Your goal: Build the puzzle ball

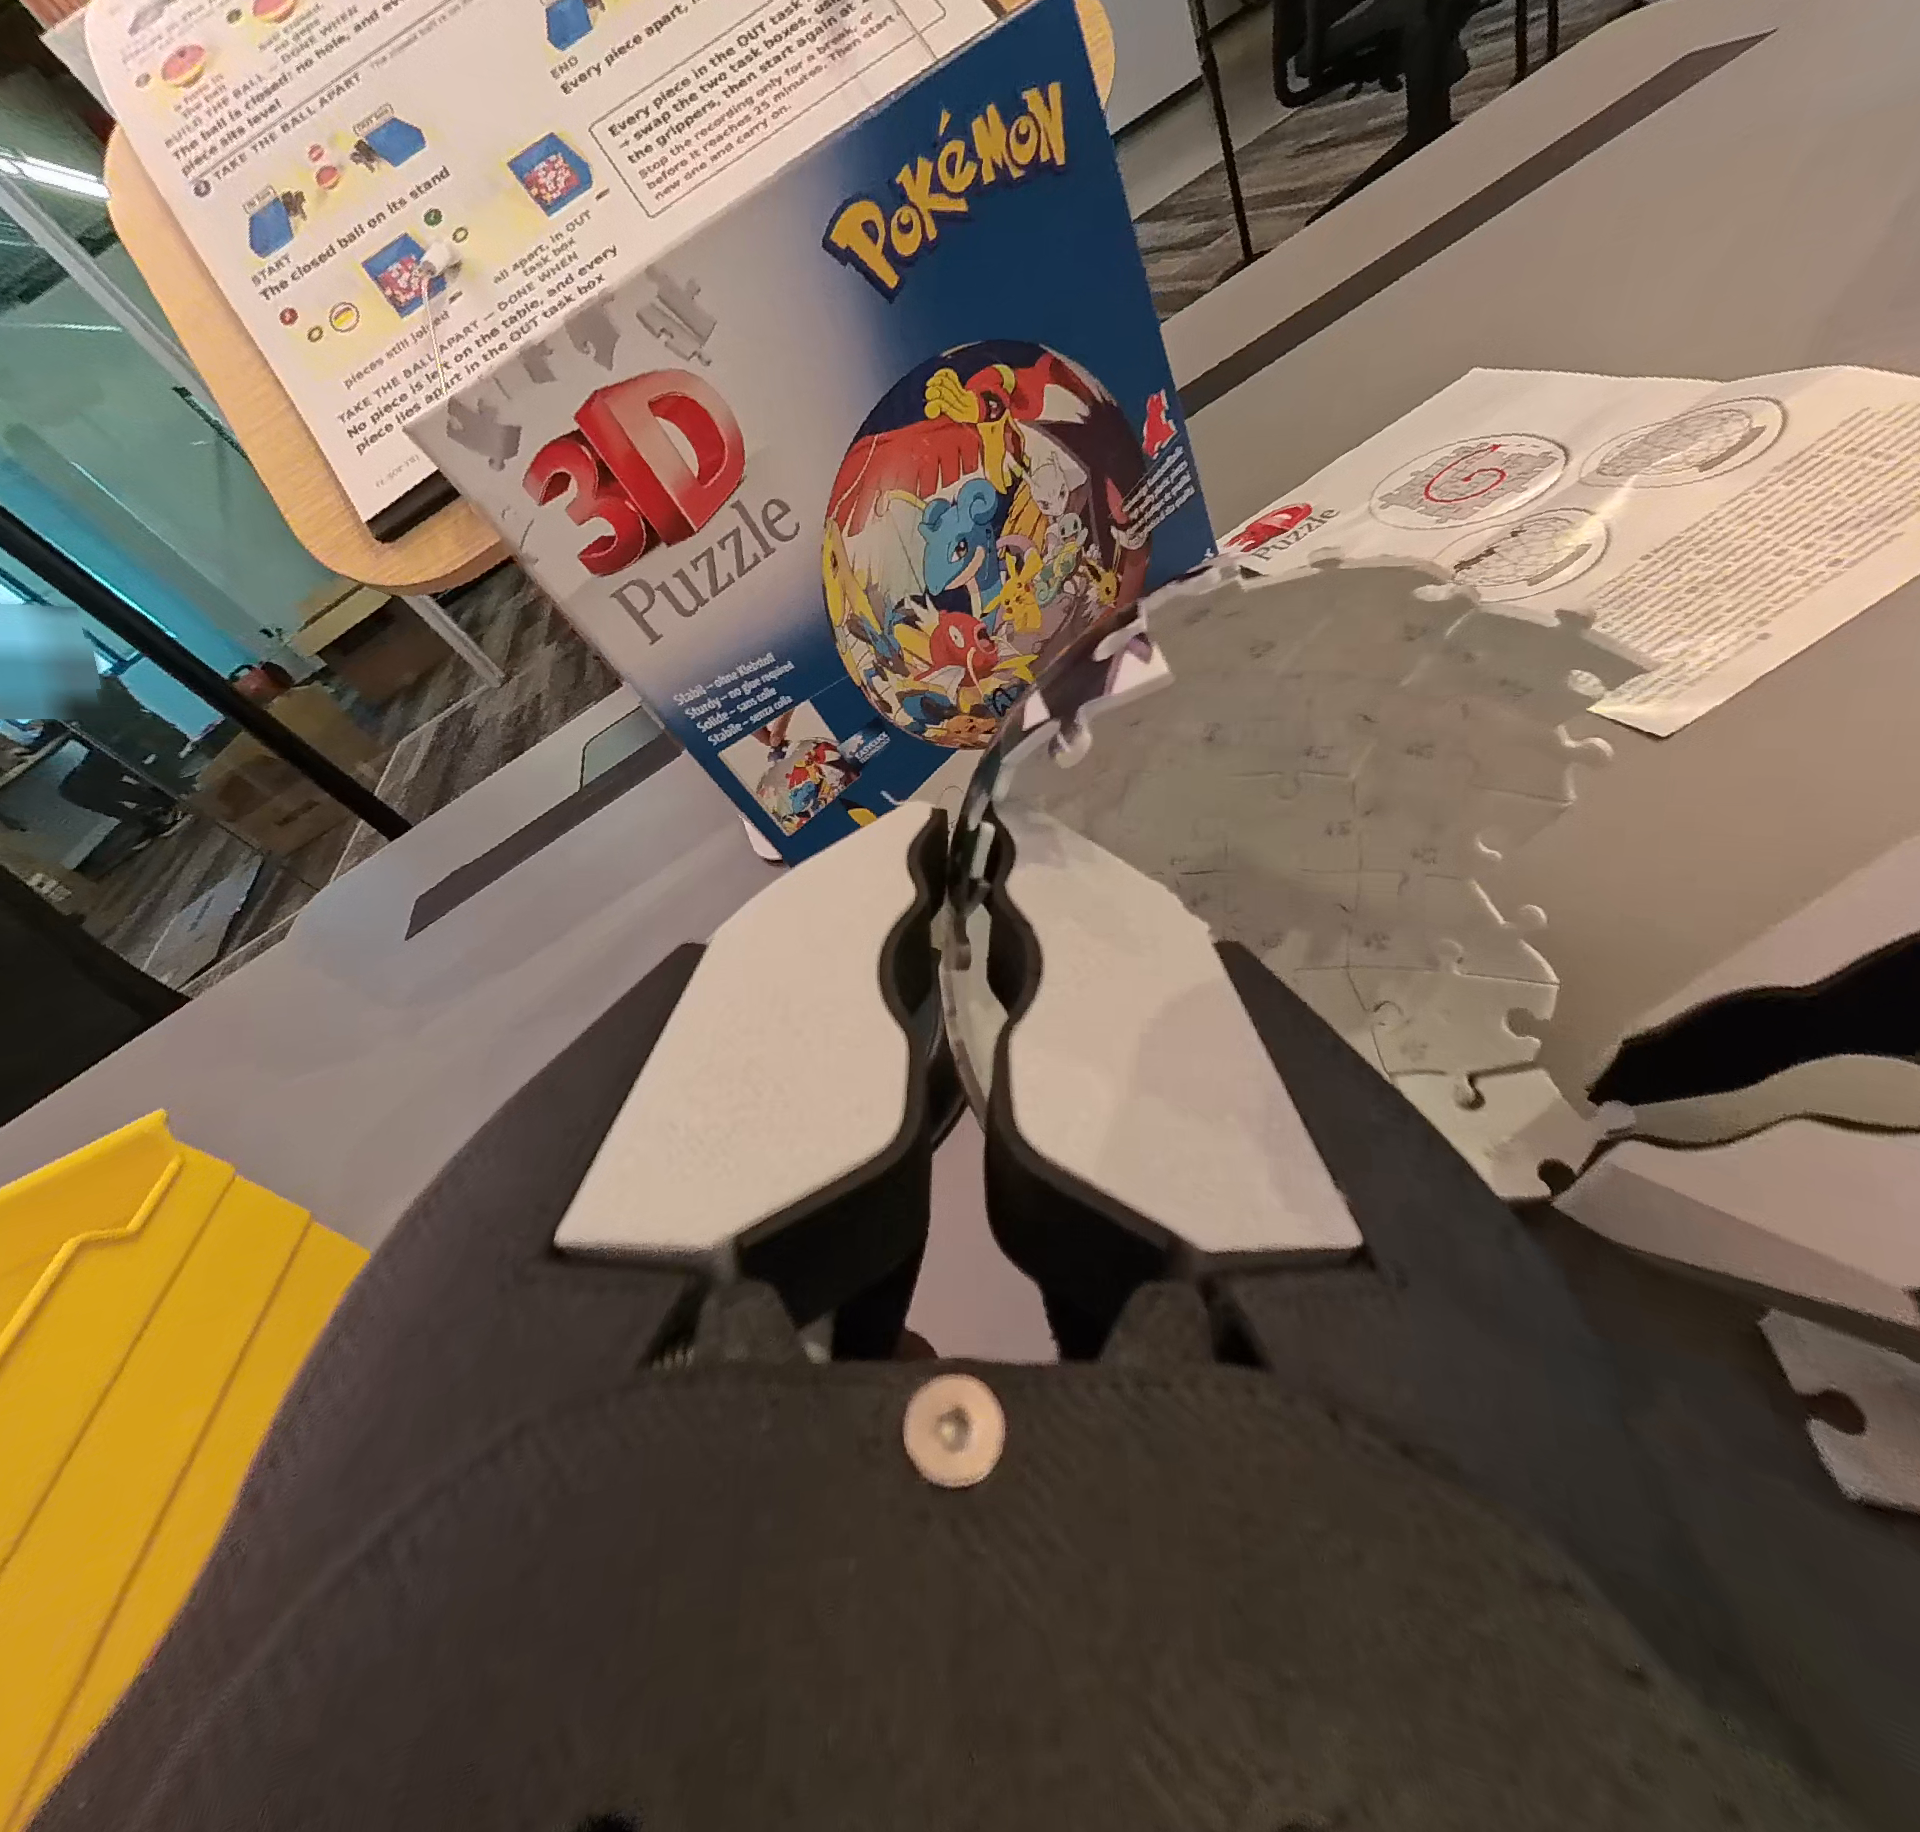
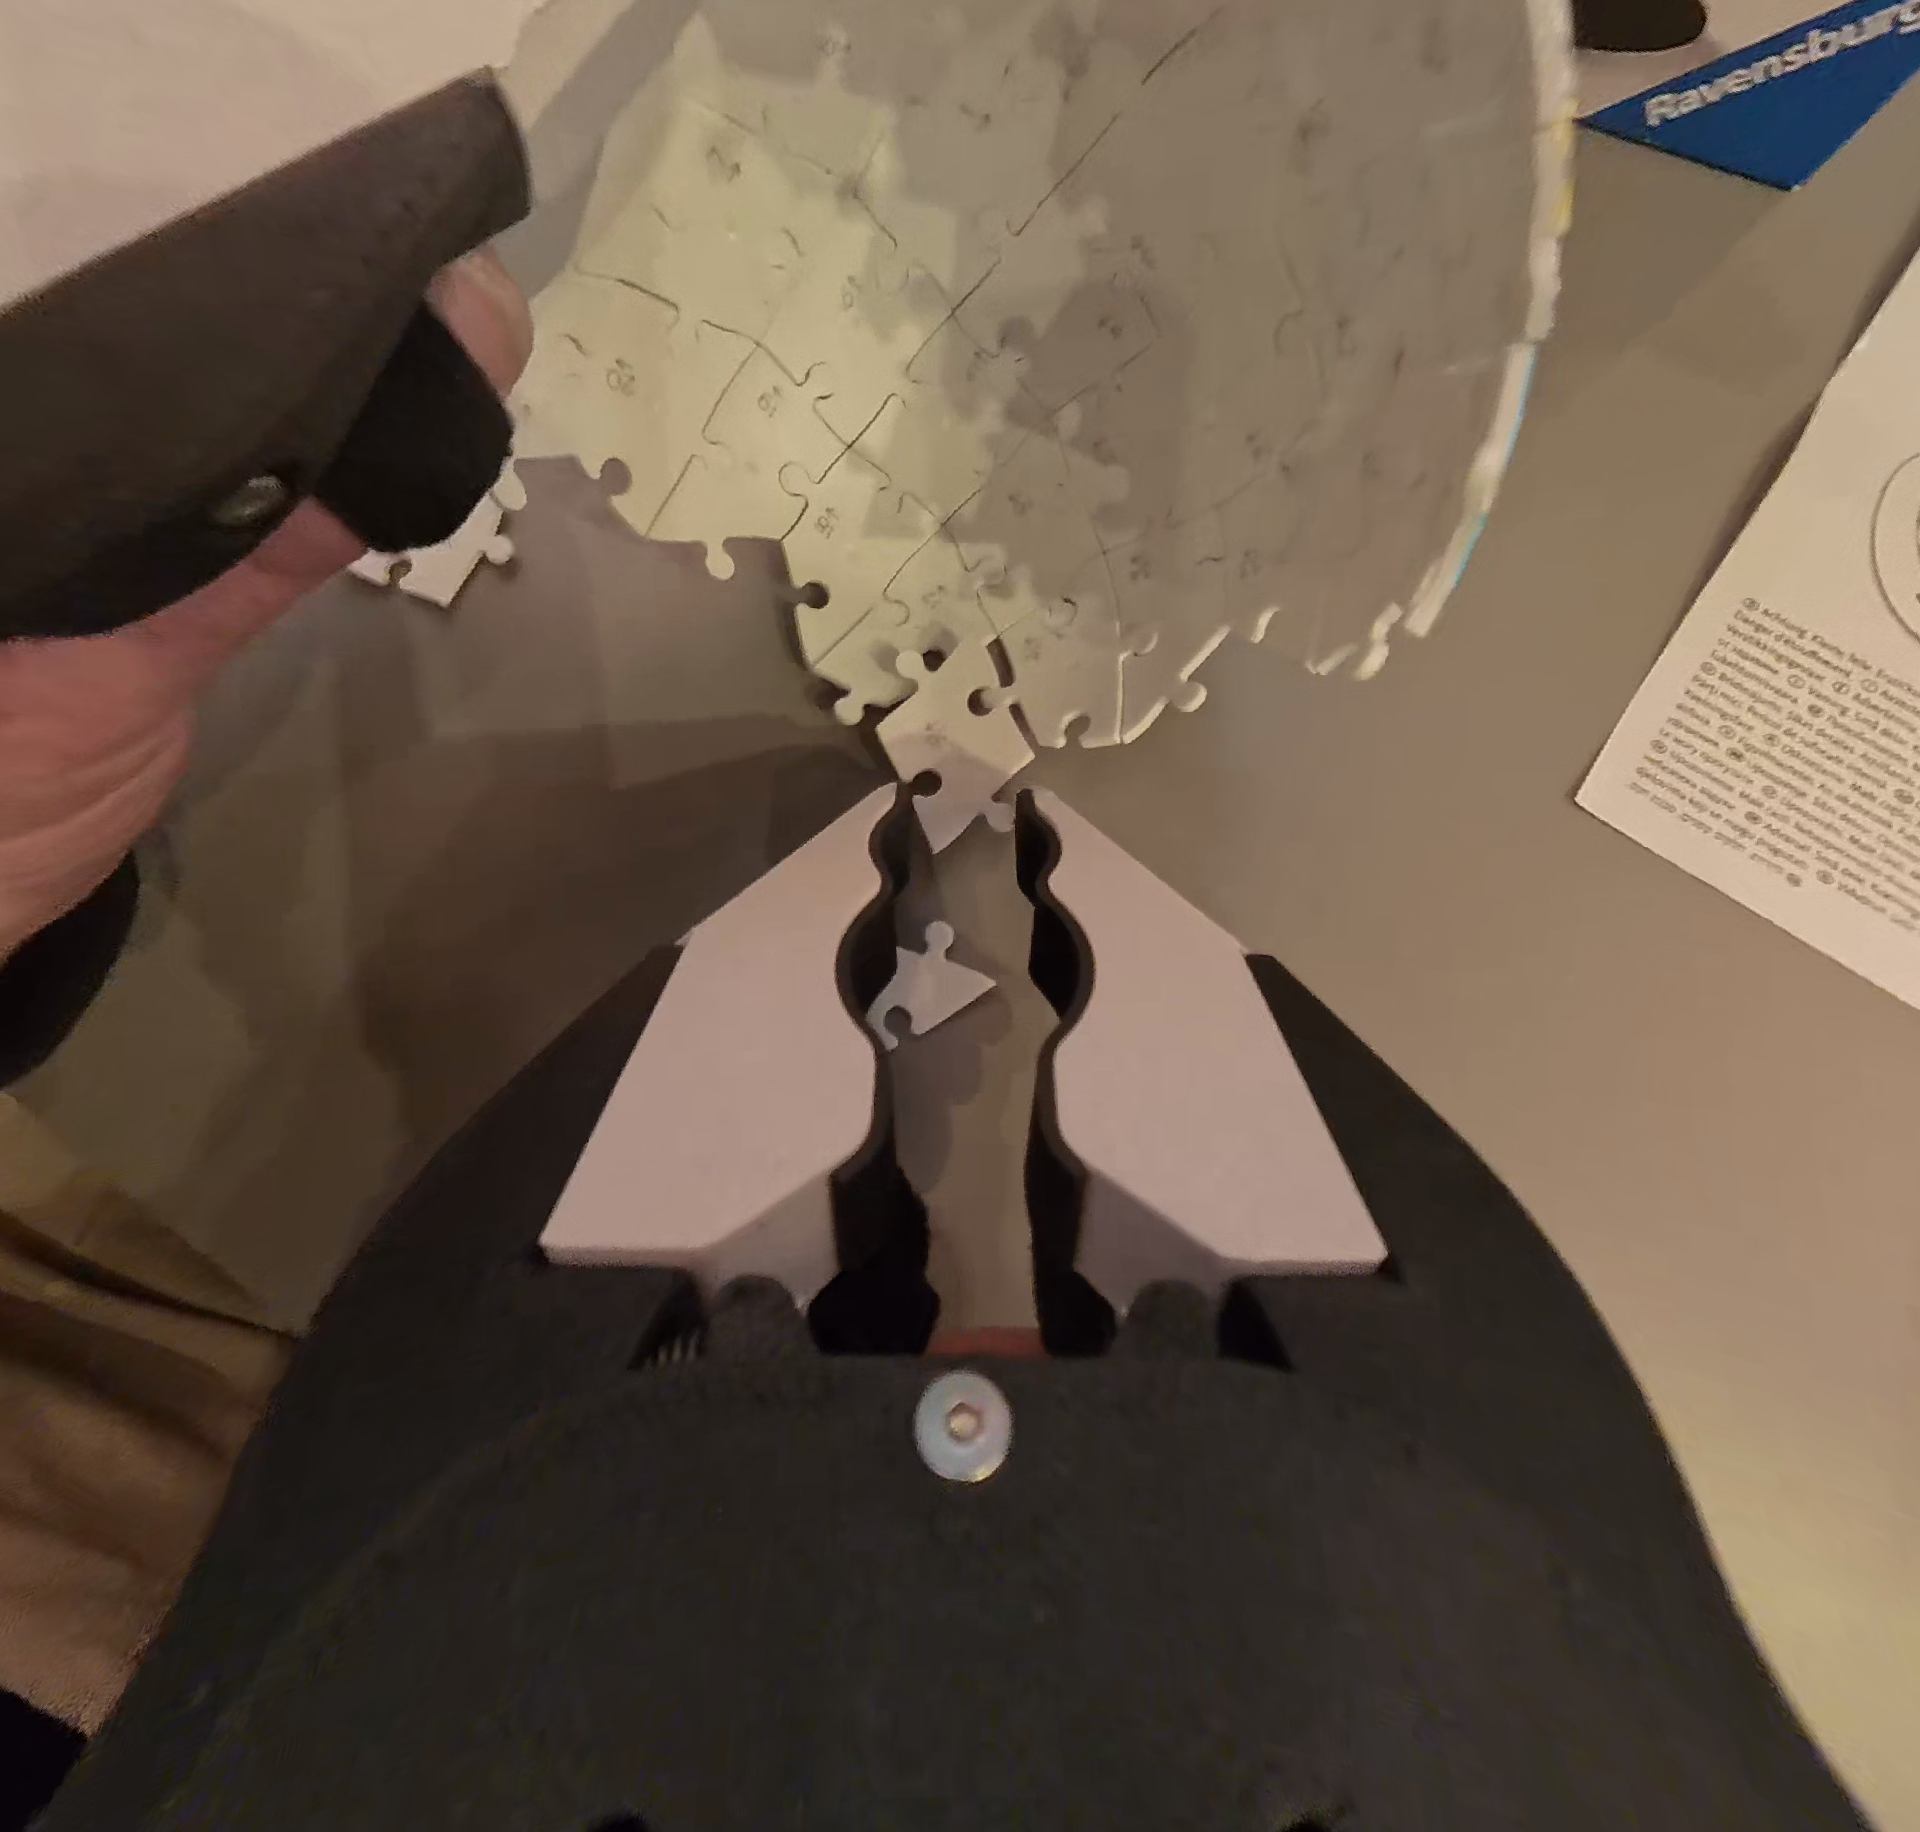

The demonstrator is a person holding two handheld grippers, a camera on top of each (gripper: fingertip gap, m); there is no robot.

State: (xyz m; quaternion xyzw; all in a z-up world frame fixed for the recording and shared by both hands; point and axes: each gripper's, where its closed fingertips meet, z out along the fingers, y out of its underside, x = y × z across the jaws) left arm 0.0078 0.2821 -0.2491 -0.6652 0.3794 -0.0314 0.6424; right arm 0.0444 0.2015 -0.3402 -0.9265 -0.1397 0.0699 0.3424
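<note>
The partly built puzzle ball (image 1: 1340, 795) is a curved shell with its grey numbered inside facing me, held up above the grey table (image 1: 520, 1003). My left gripper (image 1: 961, 847) is shut on the shell's left rim. In the right wrist view the shell (image 2: 1039, 276) fills the top. My right gripper (image 2: 961, 806) is shut on a loose puzzle piece (image 2: 956, 743), which touches the shell's jagged lower edge. The right gripper also shows in the left wrist view (image 1: 1766, 1086), at the shell's lower right.
A puzzle box (image 1: 831, 452) stands behind the shell, with an instruction board (image 1: 468, 172) beyond. A paper sheet (image 1: 1662, 535) lies right. A yellow bin (image 1: 135, 1419) sits at left. Loose pieces lie on the table: (image 2: 930, 982), (image 2: 447, 556), (image 1: 1849, 1419). A hand (image 2: 94, 691) holds the left gripper. Tip to tip, the grippers are about 12 centimetres apart.
</note>
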